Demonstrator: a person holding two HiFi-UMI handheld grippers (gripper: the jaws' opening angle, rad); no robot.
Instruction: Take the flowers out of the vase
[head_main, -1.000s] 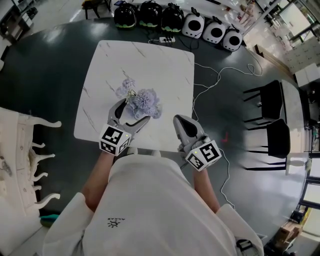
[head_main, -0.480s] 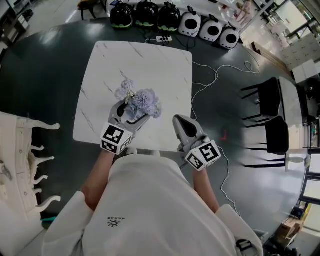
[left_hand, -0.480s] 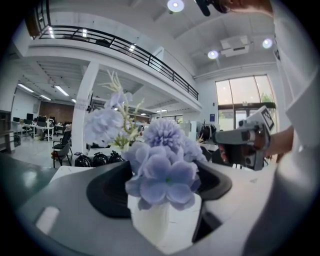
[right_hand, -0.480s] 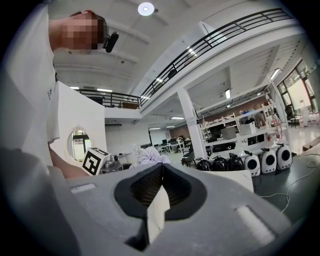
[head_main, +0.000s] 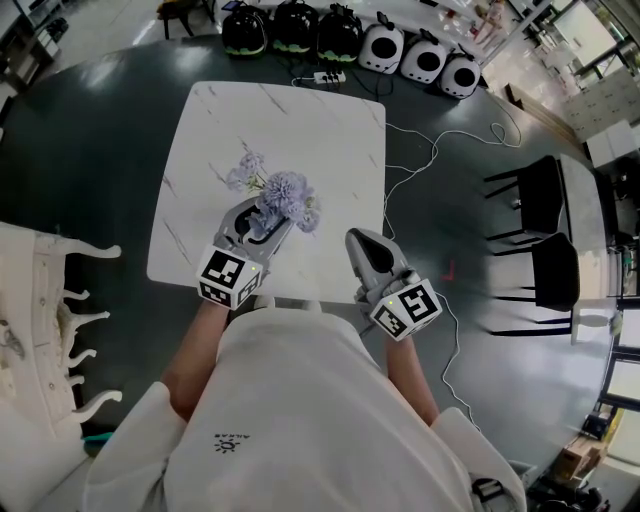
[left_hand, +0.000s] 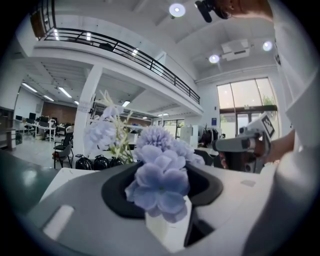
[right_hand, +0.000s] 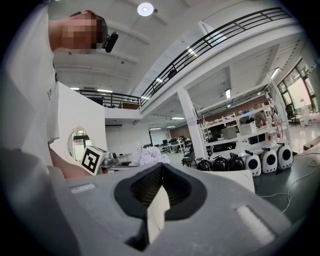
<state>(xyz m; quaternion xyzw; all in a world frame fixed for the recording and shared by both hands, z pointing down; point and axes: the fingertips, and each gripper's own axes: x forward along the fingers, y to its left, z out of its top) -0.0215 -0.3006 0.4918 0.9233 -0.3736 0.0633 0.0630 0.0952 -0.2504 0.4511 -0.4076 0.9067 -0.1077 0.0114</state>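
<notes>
A bunch of pale lilac flowers (head_main: 285, 192) stands near the front of the white marble table (head_main: 300, 120). The vase is hidden beneath the blooms. My left gripper (head_main: 262, 216) reaches in from the front edge, and its jaws are closing on the bunch's lower part. In the left gripper view the flowers (left_hand: 159, 172) fill the gap between the left gripper's (left_hand: 161, 176) dark pads. My right gripper (head_main: 362, 244) is shut and empty at the table's front right edge, a hand's width from the flowers. The right gripper (right_hand: 161, 168) shows its jaws together, with the flowers (right_hand: 152, 156) beyond to the left.
A row of black and white rounded cases (head_main: 345, 35) and a power strip with cables (head_main: 420, 150) lie on the dark floor behind the table. Black chairs (head_main: 545, 240) stand to the right. A white carved piece of furniture (head_main: 50, 300) stands to the left.
The left gripper's jaws have narrowed from wide open to close around the bunch, and the flowers have shifted slightly away and left. The right gripper has not moved.
</notes>
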